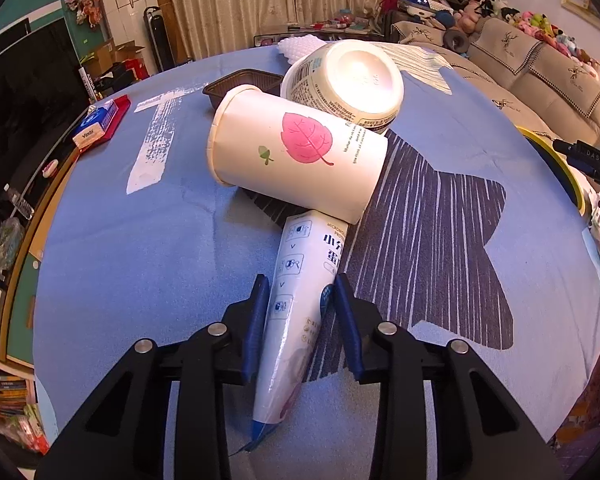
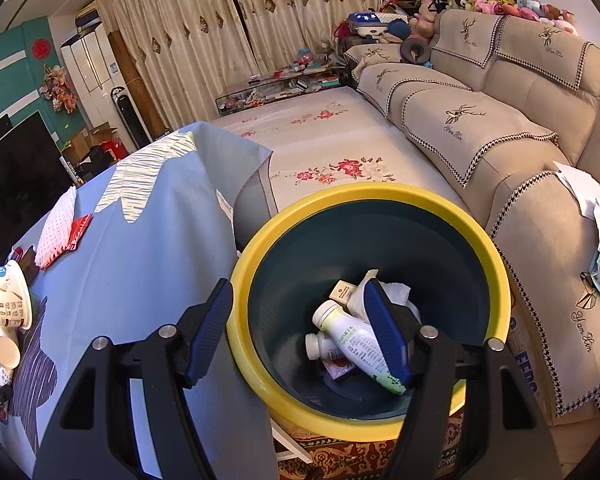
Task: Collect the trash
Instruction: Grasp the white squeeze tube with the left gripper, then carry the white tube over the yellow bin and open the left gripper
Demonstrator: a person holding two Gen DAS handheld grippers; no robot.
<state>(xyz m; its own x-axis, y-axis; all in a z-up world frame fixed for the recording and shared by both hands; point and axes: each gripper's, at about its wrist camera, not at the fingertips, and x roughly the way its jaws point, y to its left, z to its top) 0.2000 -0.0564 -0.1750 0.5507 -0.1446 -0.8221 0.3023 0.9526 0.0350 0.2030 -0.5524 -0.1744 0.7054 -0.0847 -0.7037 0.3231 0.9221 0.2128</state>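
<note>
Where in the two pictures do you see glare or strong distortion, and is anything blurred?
Left wrist view: glare washes out the upturned bottom of the bowl; the fisheye bends the table edge into a curve. Right wrist view: even light, sharp inside the trash bin, and the sofa curves near the frame edge.

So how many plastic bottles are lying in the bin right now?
2. A larger white-and-green bottle lies across the bottom of the yellow-rimmed bin; a smaller white bottle sits beside and partly under it. The tissue and right hand-held gripper may hide more.
</note>
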